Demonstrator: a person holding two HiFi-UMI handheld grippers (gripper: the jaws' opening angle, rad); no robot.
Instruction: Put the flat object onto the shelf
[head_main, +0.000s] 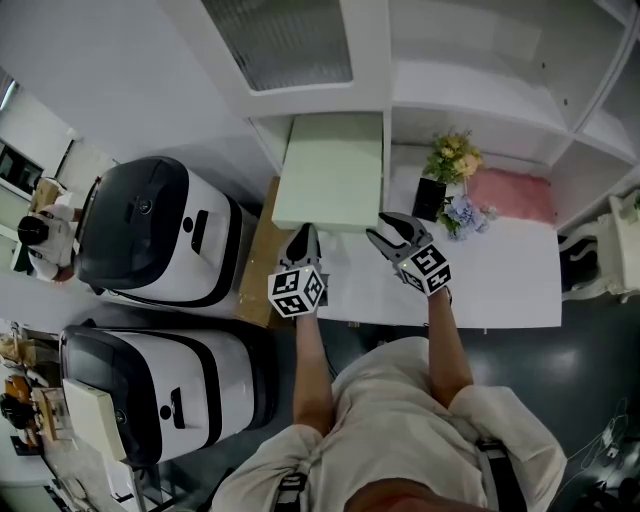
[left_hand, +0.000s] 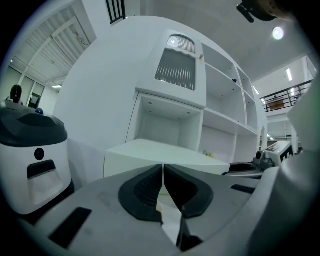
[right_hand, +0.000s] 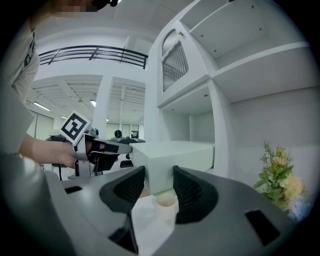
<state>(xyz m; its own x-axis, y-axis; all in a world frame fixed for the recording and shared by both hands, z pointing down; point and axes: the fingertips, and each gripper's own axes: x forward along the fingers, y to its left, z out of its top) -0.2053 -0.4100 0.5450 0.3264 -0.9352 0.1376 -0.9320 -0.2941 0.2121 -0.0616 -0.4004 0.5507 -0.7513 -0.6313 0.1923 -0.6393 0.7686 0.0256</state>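
Note:
The flat object is a pale green box (head_main: 330, 170) whose far end lies in the lower left compartment of the white shelf unit (head_main: 470, 110); its near end sticks out over the counter. My left gripper (head_main: 303, 235) is shut with nothing held, its tips against the box's near edge. From the left gripper view the box (left_hand: 165, 152) lies just beyond the closed left gripper (left_hand: 163, 172). My right gripper (head_main: 388, 228) is at the near right corner, jaws spread. In the right gripper view that corner of the box (right_hand: 175, 155) stands between the right gripper's (right_hand: 159, 177) pads.
On the white counter (head_main: 500, 280) to the right stand a flower bunch (head_main: 452, 160) with a black holder (head_main: 430, 198), and a pink cloth (head_main: 510, 195). Two black and white machines (head_main: 150, 235) (head_main: 160, 380) stand on the floor at left, beside a wooden panel (head_main: 258, 260).

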